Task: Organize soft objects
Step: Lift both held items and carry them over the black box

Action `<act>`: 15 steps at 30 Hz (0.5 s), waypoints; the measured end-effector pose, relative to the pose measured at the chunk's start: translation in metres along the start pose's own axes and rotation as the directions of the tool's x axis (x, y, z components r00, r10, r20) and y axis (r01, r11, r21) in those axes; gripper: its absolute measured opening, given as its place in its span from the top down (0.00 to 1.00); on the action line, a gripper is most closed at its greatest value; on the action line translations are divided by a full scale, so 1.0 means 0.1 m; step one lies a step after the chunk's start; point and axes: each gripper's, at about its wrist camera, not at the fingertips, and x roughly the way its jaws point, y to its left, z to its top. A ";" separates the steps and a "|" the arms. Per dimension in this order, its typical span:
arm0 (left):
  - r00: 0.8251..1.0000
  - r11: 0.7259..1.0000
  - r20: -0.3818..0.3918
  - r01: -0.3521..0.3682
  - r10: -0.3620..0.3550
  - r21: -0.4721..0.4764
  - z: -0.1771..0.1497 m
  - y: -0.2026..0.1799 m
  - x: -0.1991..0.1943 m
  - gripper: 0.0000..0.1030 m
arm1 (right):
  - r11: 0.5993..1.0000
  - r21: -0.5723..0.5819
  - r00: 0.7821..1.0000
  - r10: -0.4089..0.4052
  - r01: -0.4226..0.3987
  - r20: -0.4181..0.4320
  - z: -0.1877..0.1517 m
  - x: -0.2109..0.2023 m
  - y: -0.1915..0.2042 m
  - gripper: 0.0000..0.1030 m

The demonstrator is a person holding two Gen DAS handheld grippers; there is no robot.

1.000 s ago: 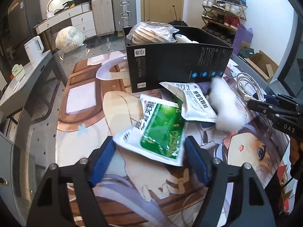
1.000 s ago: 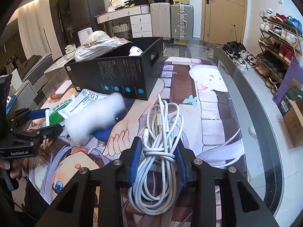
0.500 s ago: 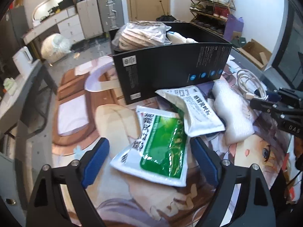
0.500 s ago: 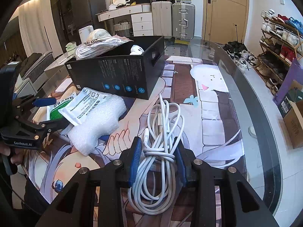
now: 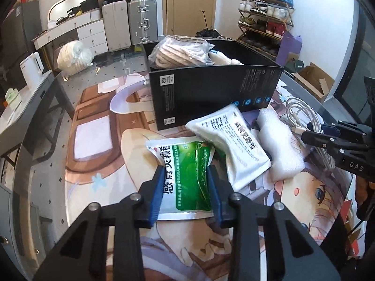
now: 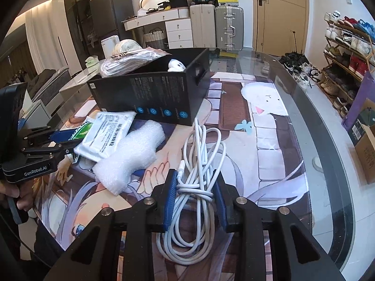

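- the left gripper [image 5: 185,175] has its blue ribbed pads pinched on the sides of a glossy green-and-white foil sachet [image 5: 187,178], which buckles slightly between them as it lies on the table mat [image 5: 98,154].
- a second flat sachet [image 5: 230,140], matte white with dark print, overlaps the green one's far right corner and leans against the black box [image 5: 211,93].
- just right of it lies a lumpy piece of white foam wrap [image 5: 280,145], with a bubbly, soft surface.
- the right gripper [image 6: 194,192] has its blue pads pressed on a smooth white cable bundle [image 6: 201,154], coiled in long loops with a wrap round its middle, lying on the mat right of the foam.
- the black box is a rigid cardboard rectangle with an open top and a cut handle hole in its end wall; it stands at the far side of the mat.
- inside it, a crinkled clear plastic bag of beige knit fabric [image 5: 180,51] bulges above the rim, beside a small white plush item [image 6: 175,65].
- the mat is smooth and printed with a cartoon figure, over a curved glass table [image 6: 328,164].
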 end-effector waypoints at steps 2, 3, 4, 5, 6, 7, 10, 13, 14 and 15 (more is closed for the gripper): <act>1.000 1.000 0.005 -0.005 0.005 -0.012 -0.03 0.02 -0.03 0.69 | 1.000 -0.002 1.000 -0.001 0.001 0.005 0.00 -0.02 0.01 0.71; 1.000 1.000 0.007 -0.008 0.008 -0.015 -0.04 0.02 -0.05 0.69 | 1.000 -0.005 1.000 0.000 0.000 0.014 -0.01 -0.04 0.02 0.71; 1.000 1.000 0.011 -0.010 0.010 -0.019 -0.05 0.03 -0.06 0.69 | 1.000 -0.005 1.000 -0.002 0.002 0.019 0.00 -0.05 0.02 0.71; 1.000 1.000 0.017 -0.009 0.010 -0.026 -0.07 0.05 -0.08 0.69 | 1.000 -0.005 1.000 -0.002 0.002 0.019 0.00 -0.05 0.02 0.71; 1.000 0.999 0.022 -0.010 0.011 -0.032 -0.07 0.06 -0.11 0.69 | 1.000 -0.004 1.000 -0.001 0.001 0.025 0.00 -0.07 0.02 0.71; 1.000 0.999 0.028 -0.012 0.013 -0.037 -0.08 0.07 -0.13 0.69 | 1.000 -0.003 0.999 -0.004 0.004 0.032 0.00 -0.11 0.03 0.71; 0.998 0.998 0.053 -0.018 0.021 -0.055 -0.09 0.11 -0.22 0.69 | 1.000 0.001 0.999 -0.005 0.005 0.049 0.00 -0.17 0.03 0.71; 0.994 0.996 0.101 -0.028 0.037 -0.084 -0.07 0.16 -0.34 0.69 | 1.000 -0.009 0.997 0.000 0.001 0.080 0.02 -0.29 0.06 0.71; 0.992 0.995 0.118 -0.031 0.042 -0.094 -0.06 0.17 -0.38 0.69 | 1.000 -0.011 0.997 0.001 0.000 0.082 0.03 -0.31 0.06 0.71; 0.991 0.995 0.129 -0.032 0.044 -0.097 -0.05 0.18 -0.41 0.69 | 1.000 -0.016 0.996 0.001 0.000 0.088 0.04 -0.33 0.08 0.71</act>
